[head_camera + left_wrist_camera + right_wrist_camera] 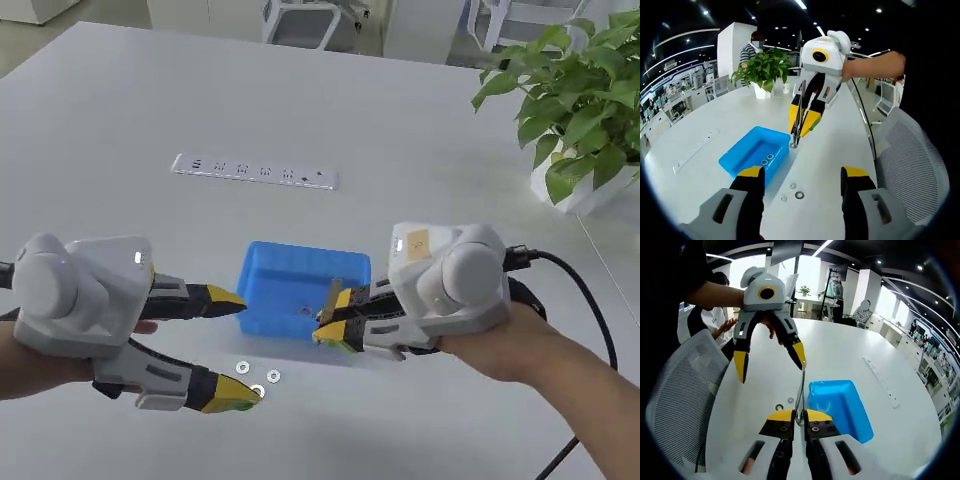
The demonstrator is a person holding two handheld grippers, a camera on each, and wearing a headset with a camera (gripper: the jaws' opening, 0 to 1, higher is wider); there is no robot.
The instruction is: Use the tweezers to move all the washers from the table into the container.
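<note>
Clamping thin metal tweezers (801, 390) between its shut yellow-tipped jaws, the right hand-held gripper (799, 416) holds their points at the rim of the blue rectangular plastic container (747, 150), mid-desk. The left hand-held gripper (803, 173) hangs spread wide and empty above three small flat ring washers (243, 368) on the smooth white desk (300, 100), just beside the container; two more lie inside.
</note>
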